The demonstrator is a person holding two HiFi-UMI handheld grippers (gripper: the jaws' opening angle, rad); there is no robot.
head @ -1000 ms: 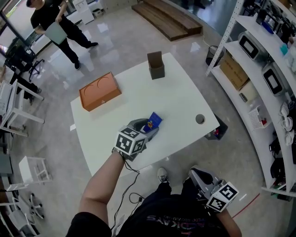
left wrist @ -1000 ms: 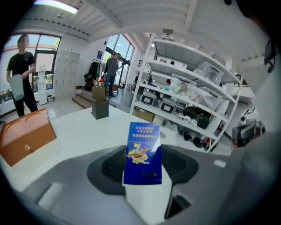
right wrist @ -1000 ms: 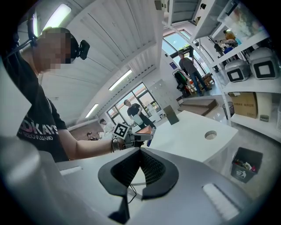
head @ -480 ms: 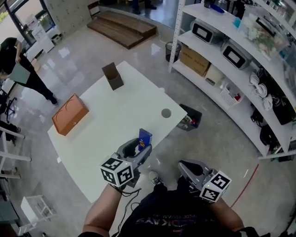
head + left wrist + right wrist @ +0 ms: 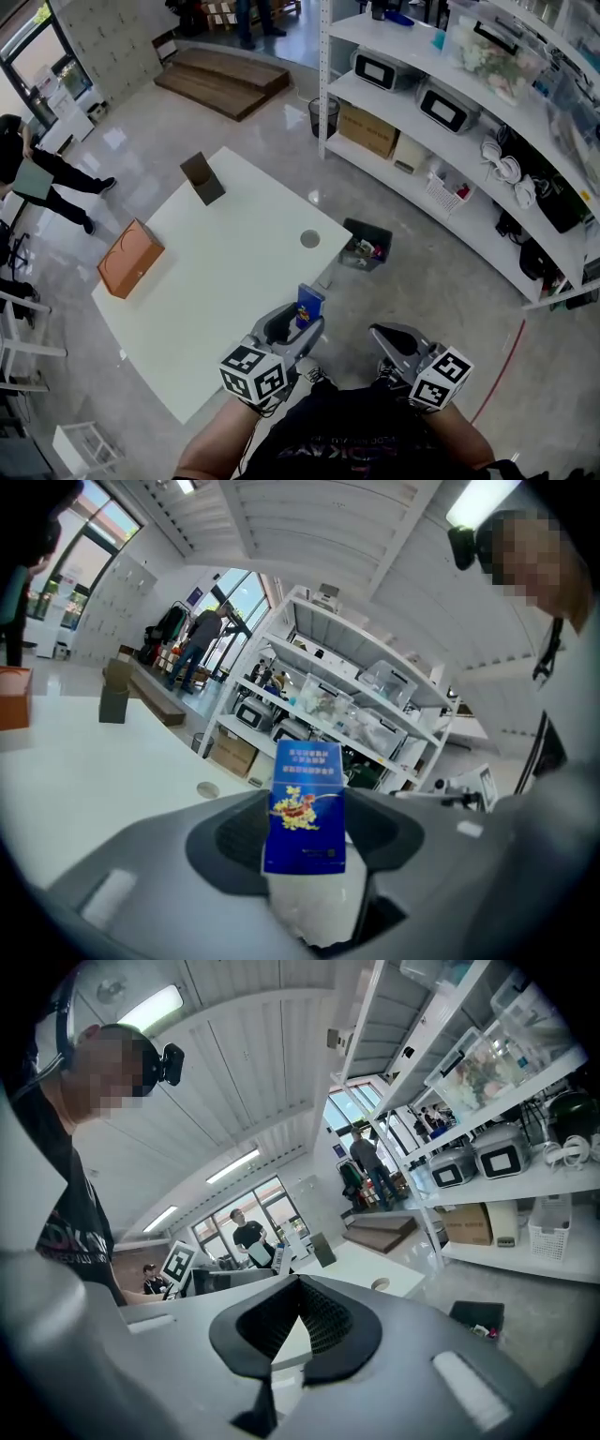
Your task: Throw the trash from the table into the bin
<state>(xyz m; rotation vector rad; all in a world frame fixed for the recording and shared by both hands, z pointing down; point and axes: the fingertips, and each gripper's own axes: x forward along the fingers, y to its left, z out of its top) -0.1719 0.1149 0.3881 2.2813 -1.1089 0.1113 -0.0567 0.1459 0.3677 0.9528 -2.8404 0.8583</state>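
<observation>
A blue snack packet [image 5: 307,307] with a white lower half stands upright between the jaws of my left gripper [image 5: 302,324], which is shut on it. In the head view the packet hangs at the near right edge of the white table [image 5: 216,281]. The left gripper view shows the blue packet [image 5: 305,803] pinched in the left gripper [image 5: 309,860]. My right gripper [image 5: 390,337] is beside it over the floor, with nothing in it; in the right gripper view the right gripper [image 5: 298,1330] has its pads together. A black bin [image 5: 364,246] holding trash stands on the floor beyond the table's right corner.
On the table are an orange box [image 5: 129,258], a dark brown open holder [image 5: 202,178] and a small grey round disc [image 5: 310,239]. White shelves [image 5: 450,112] with boxes and appliances run along the right. A person [image 5: 37,178] stands at the far left.
My left gripper has lifted the blue packet from the table's middle and carried it to the table's near right edge. The right gripper has come forward, and the view has swung toward the shelves and bin.
</observation>
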